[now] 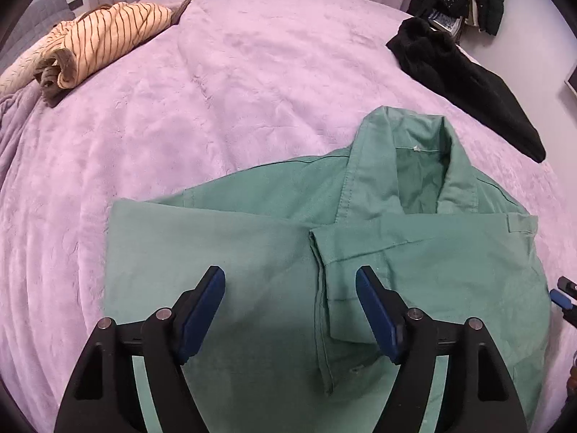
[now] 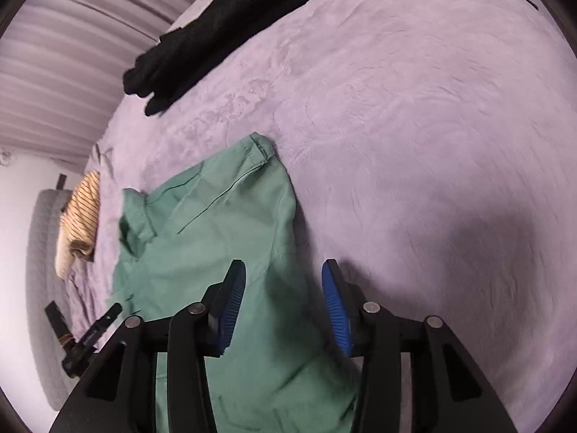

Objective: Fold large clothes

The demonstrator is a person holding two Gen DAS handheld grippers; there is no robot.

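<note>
The green cotton collared shirt lies face-up on the bed's lilac plush blanket, its sleeves already folded in across the chest and its collar on the side away from the left tool. The left tool hangs above the shirt's lower front with its blue pads spread and nothing between them. The right tool stands over the shirt's outer side edge, one pad above the cloth and the other above the blanket, also spread and empty.

The step in hand looks like taking the shirt's lower part to bring it up towards the collar. To do it well, each tool should pinch through every layer near a lower corner, so the tucked sleeves do not slide out, and both should lift and travel together to keep the fold line straight.

Beyond the collar, well apart from the shirt, lies a black knitted garment. Far across the blanket from the shirt sits an orange striped top.
</note>
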